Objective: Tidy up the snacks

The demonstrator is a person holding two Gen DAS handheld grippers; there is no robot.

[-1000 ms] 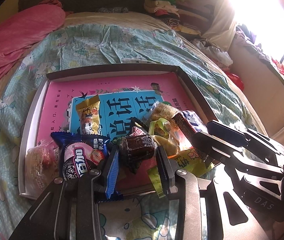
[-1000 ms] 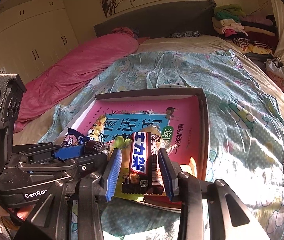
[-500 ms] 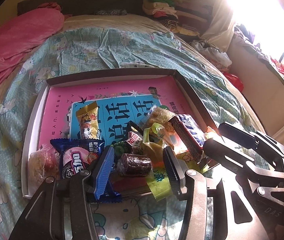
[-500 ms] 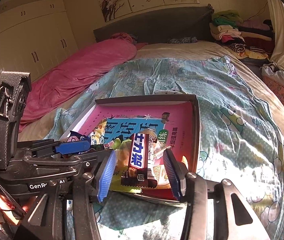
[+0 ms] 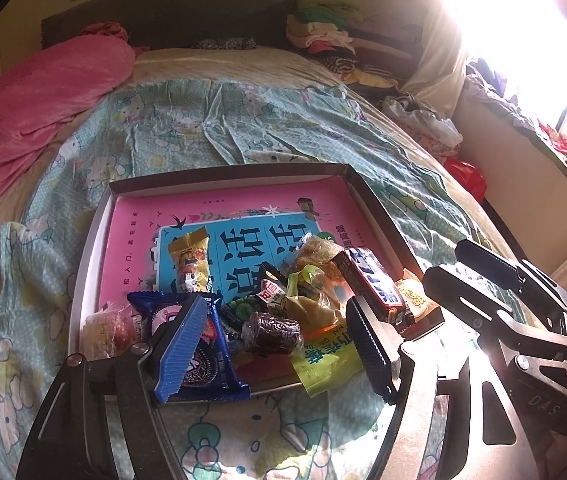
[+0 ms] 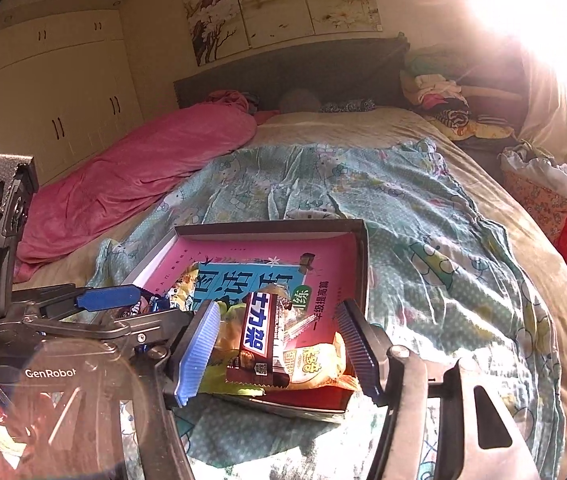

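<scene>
Resting in a shallow box (image 5: 95,240) on the bed, the snacks (image 5: 275,300) are piled at its near edge. Left gripper (image 5: 275,344) and right gripper (image 6: 279,344) are both spread wide, nothing gripped.

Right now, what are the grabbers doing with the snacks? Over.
Left gripper open, jaws either side of a dark candy. Right gripper open over the Snickers bar. Snacks piled in the tray. Nothing blocking.
</scene>
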